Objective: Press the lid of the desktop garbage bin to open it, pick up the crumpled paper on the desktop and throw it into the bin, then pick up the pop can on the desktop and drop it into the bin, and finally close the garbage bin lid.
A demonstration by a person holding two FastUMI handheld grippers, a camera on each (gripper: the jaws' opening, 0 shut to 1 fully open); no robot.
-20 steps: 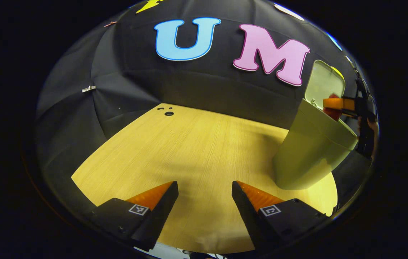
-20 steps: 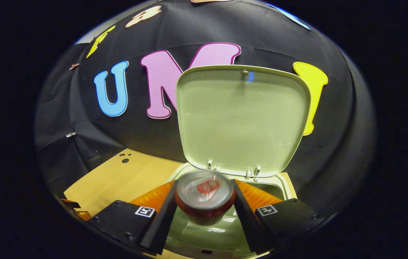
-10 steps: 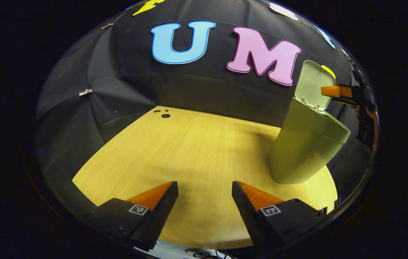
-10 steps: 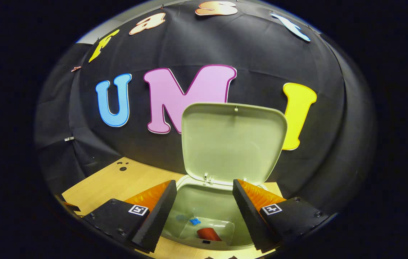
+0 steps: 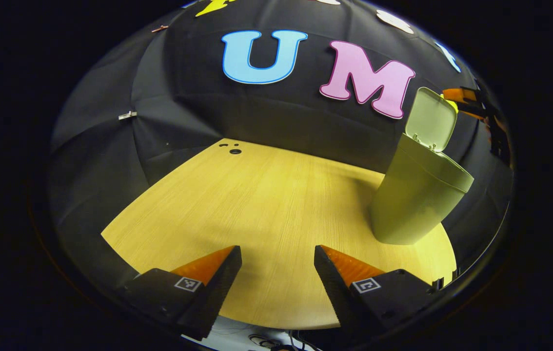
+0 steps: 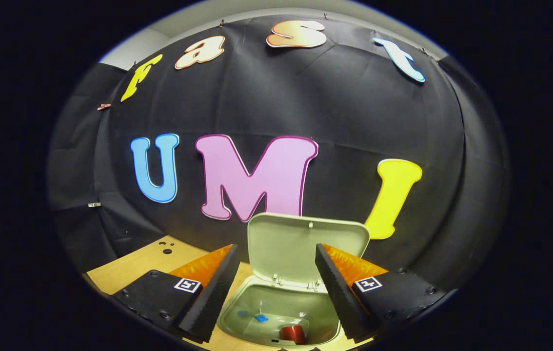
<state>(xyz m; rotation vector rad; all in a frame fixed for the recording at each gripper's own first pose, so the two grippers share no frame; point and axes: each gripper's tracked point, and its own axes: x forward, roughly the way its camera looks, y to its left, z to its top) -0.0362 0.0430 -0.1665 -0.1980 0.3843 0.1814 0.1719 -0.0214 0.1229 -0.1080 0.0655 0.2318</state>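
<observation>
- The right claw [image 6: 274, 287] hangs above the garbage bin [image 6: 276, 317] with its fingers spread wide and nothing between them
- The pop can [image 6: 292, 334] lies at the bottom of the bin, red against the pale green inside, with some blue scrap beside it; I cannot tell whether the crumpled paper is down there as well
- The lid [image 6: 306, 248] stands upright on its hinges at the back of the bin, so the one step left, to my eye, is closing it
- The left claw [image 5: 276, 273] is also wide and empty, low over the bare table [image 5: 266, 204], well apart from the bin [image 5: 415, 200] standing near the table's right edge; from there the right claw [image 5: 466, 100] shows up beside the raised lid [image 5: 430, 119]
- To close it cleanly I would bring the right claw behind the lid's top edge, tip it forward and follow it down, then press near the front until it seats
- Pushing straight down matters: a sideways shove could slide or tip a light bin
</observation>
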